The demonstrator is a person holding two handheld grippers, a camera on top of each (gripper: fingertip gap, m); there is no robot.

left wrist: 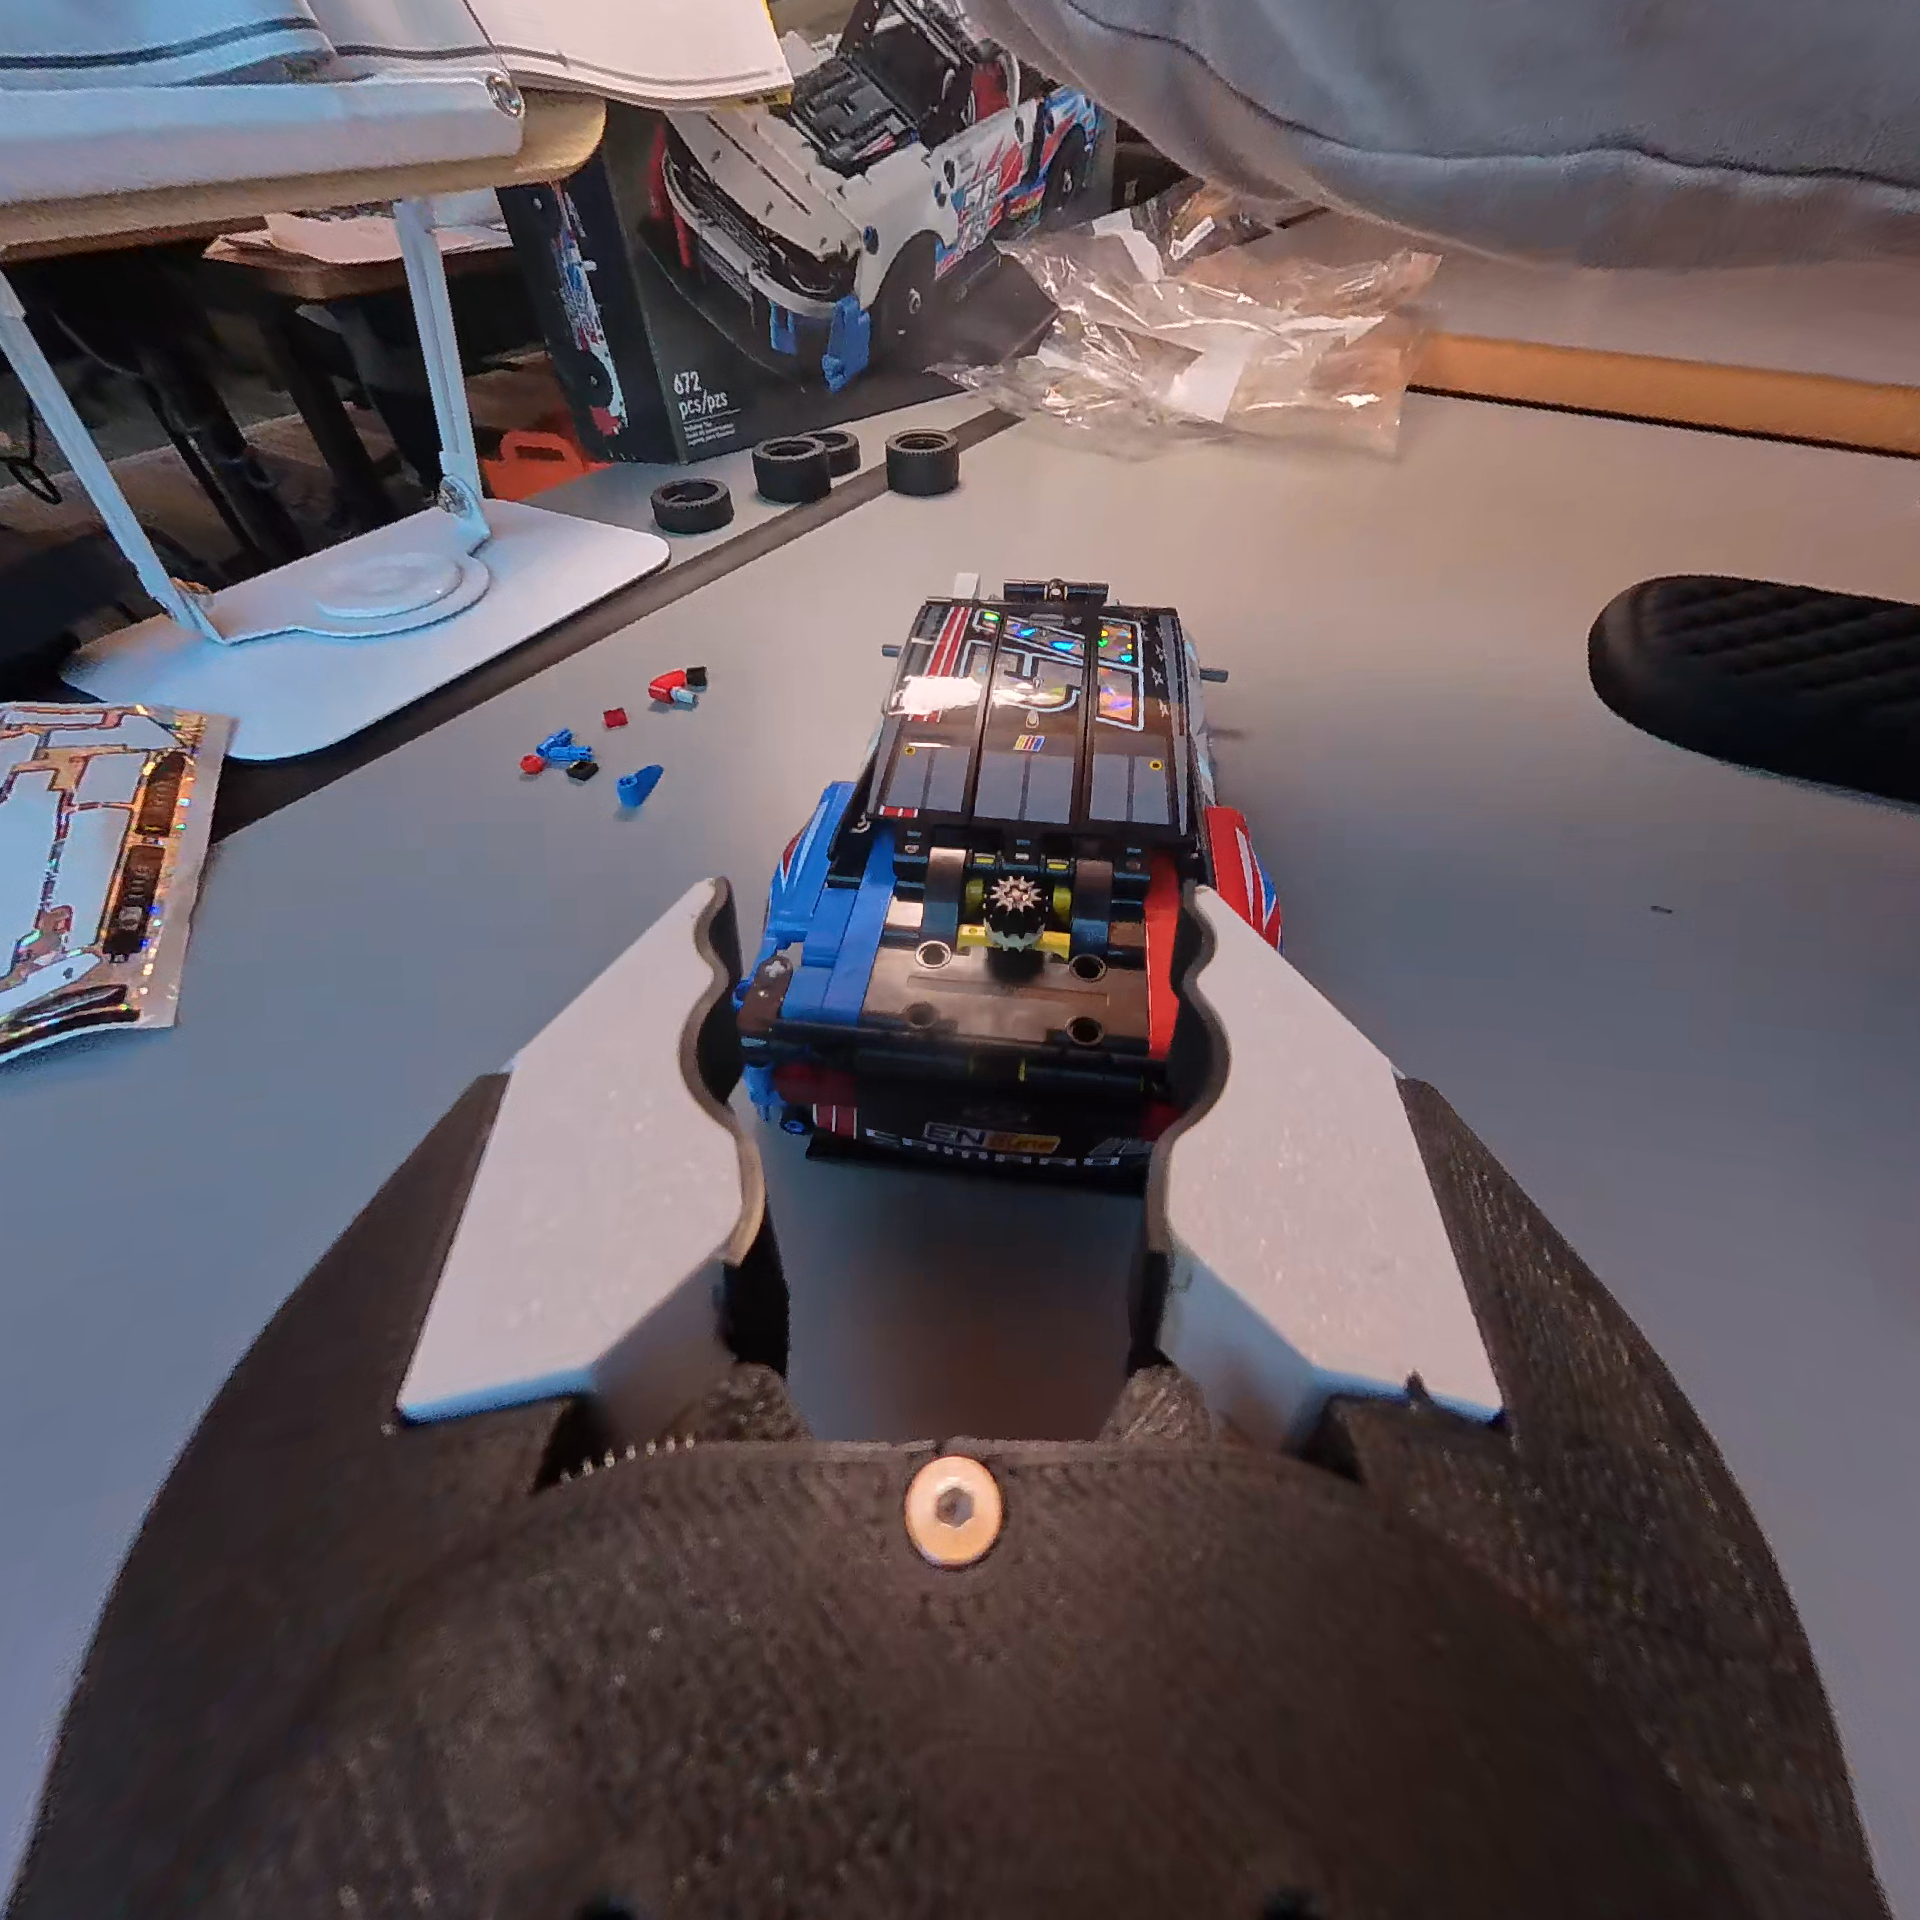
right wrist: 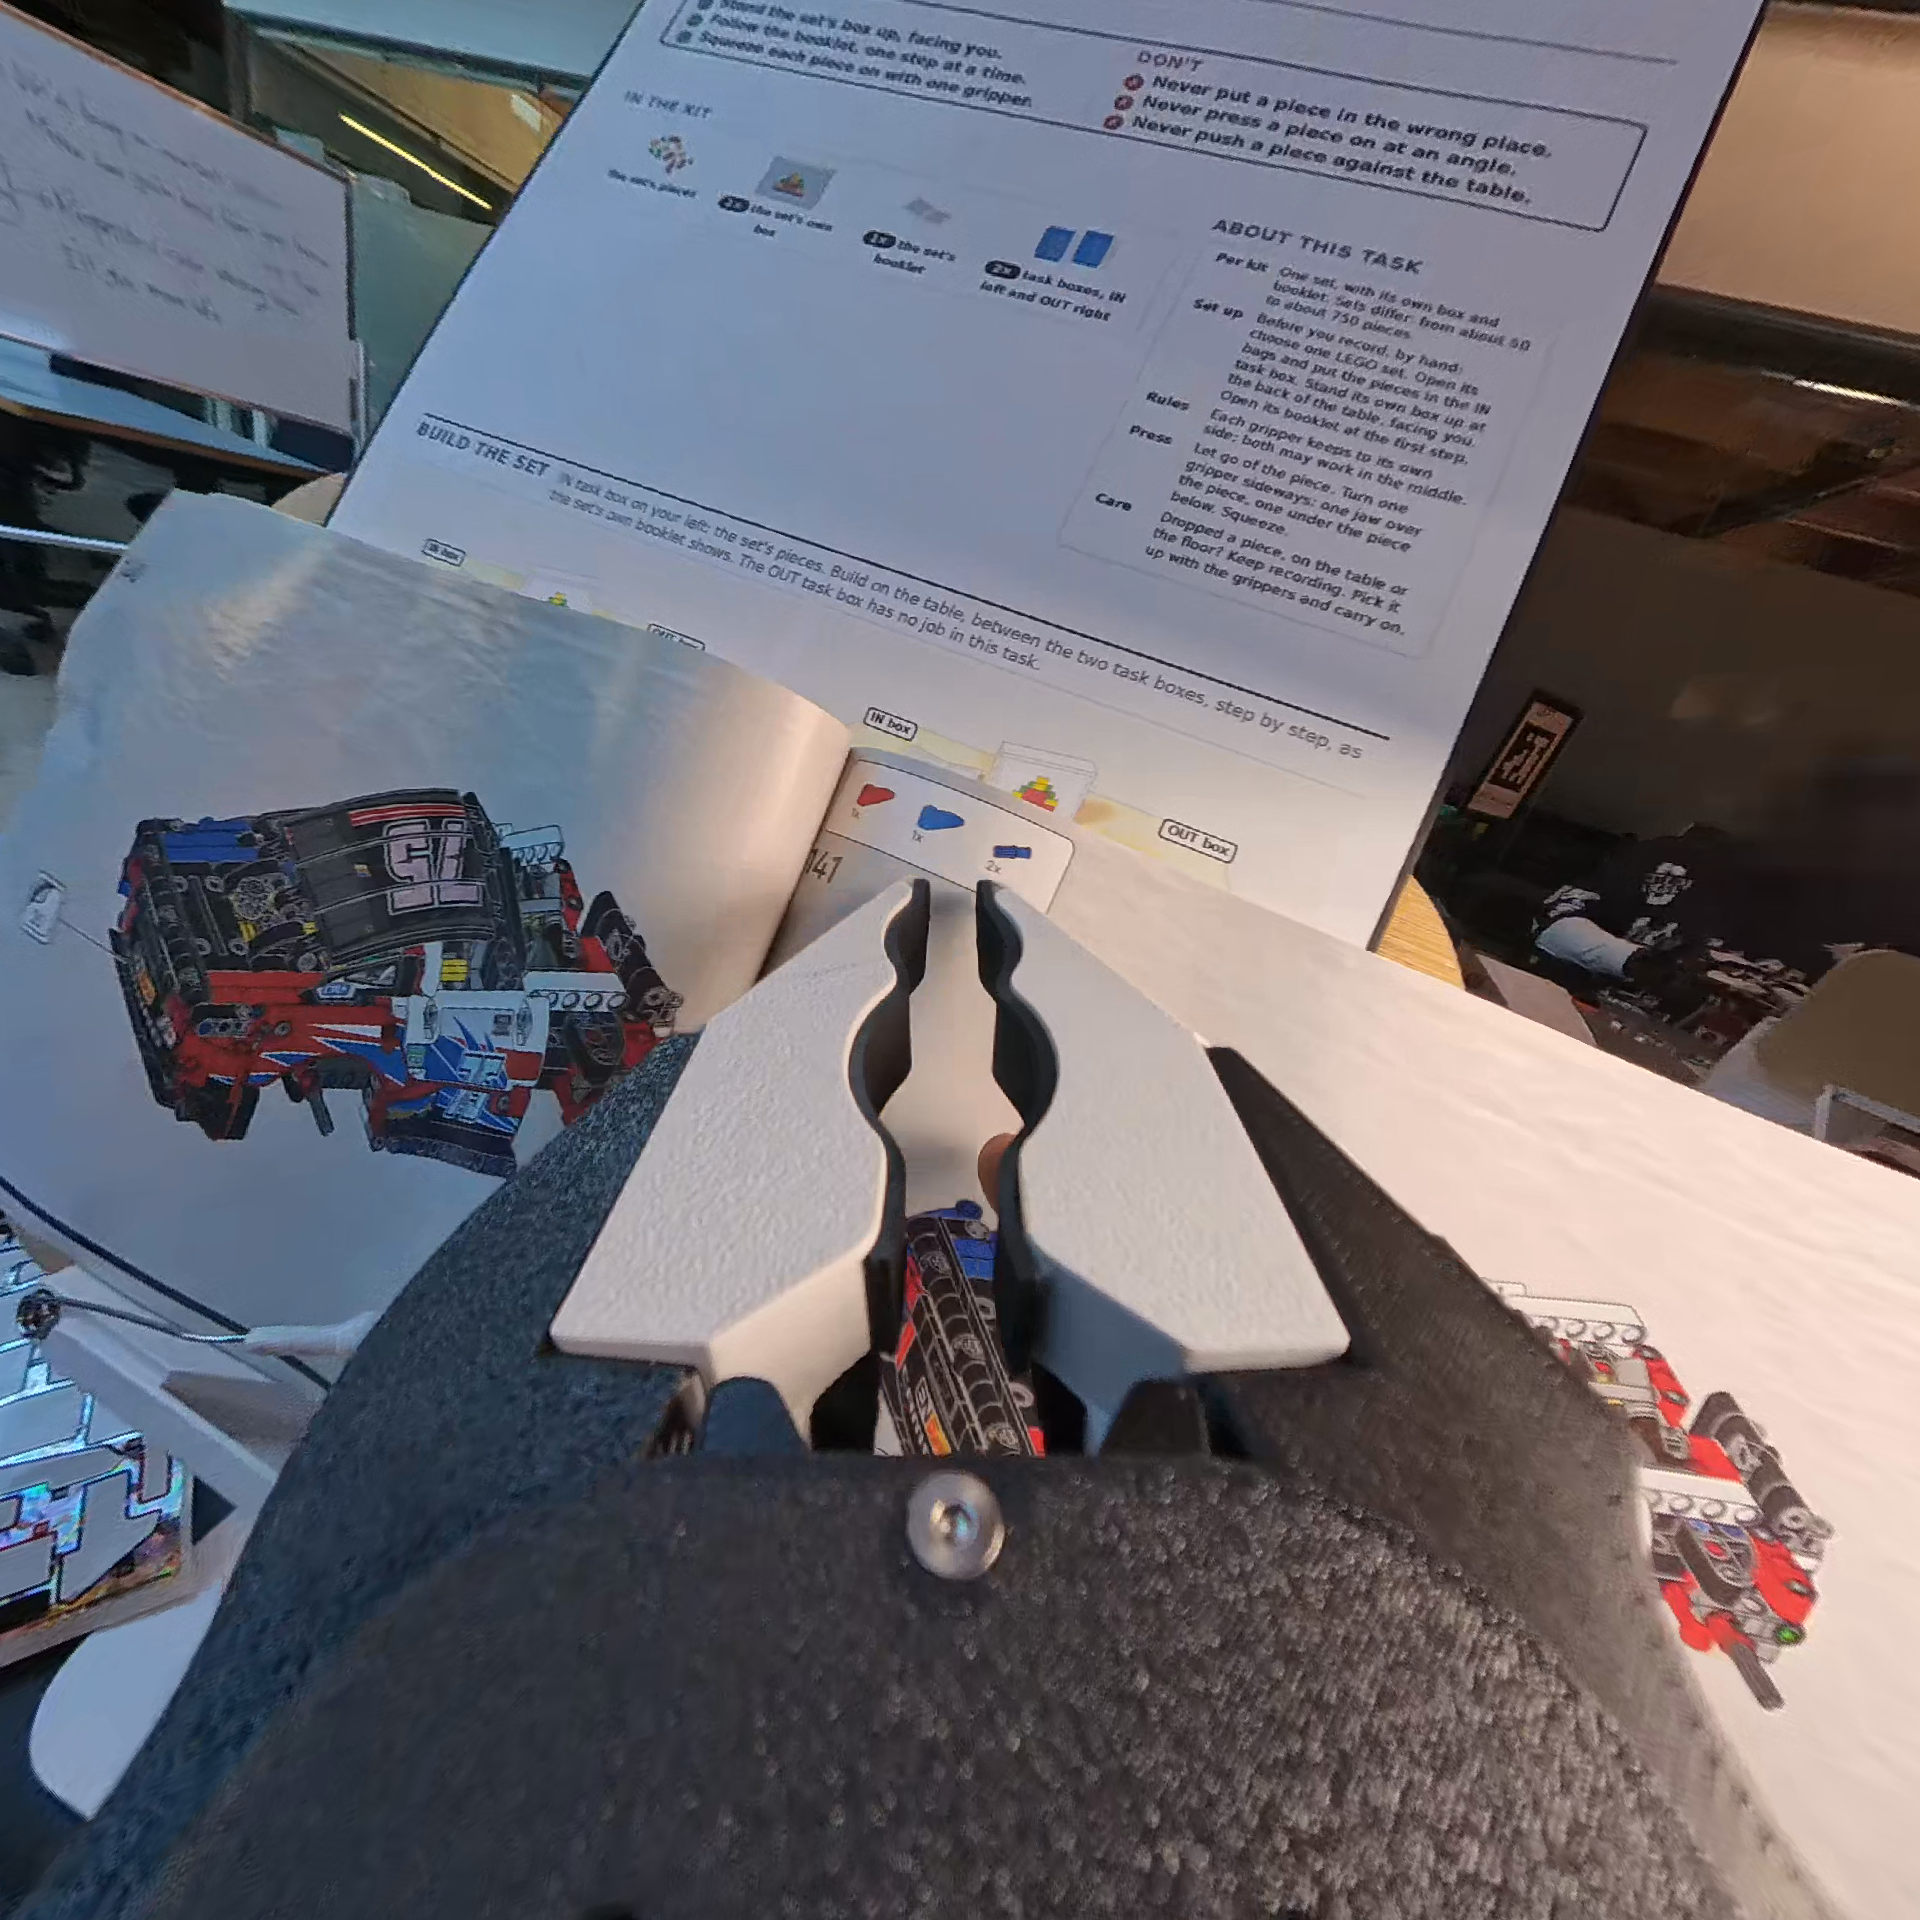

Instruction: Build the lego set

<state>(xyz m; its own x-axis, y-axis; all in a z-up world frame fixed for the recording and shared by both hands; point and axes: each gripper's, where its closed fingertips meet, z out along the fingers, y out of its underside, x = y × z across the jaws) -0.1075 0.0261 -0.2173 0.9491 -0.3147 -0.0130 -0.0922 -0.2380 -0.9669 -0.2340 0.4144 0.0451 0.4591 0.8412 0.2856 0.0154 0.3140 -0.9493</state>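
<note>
- The left claw [left wrist: 961, 961] is spread wide, its two pale fingers on either side of the near end of the lego car [left wrist: 1023, 831]; whether the pads actually touch the car's sides cannot be told.
- The lego car stands on the grey bench [left wrist: 1455, 1039], without wheels, its black stickered roof pointing away from the camera.
- Left of the car lie a few loose red, blue and black pieces [left wrist: 608, 732]; farther back sit four black tyres [left wrist: 805, 468] in front of the set's box [left wrist: 821, 270].
- A sticker sheet [left wrist: 88, 862] lies at the left bench edge, beside a white stand base [left wrist: 416, 613].
- The right claw [right wrist: 948, 896] is nearly closed, only a narrow gap between the tips, gripping nothing.
- It hovers over the open instruction booklet [right wrist: 416, 831], with a printed instruction sheet [right wrist: 987, 364] propped behind.
</note>
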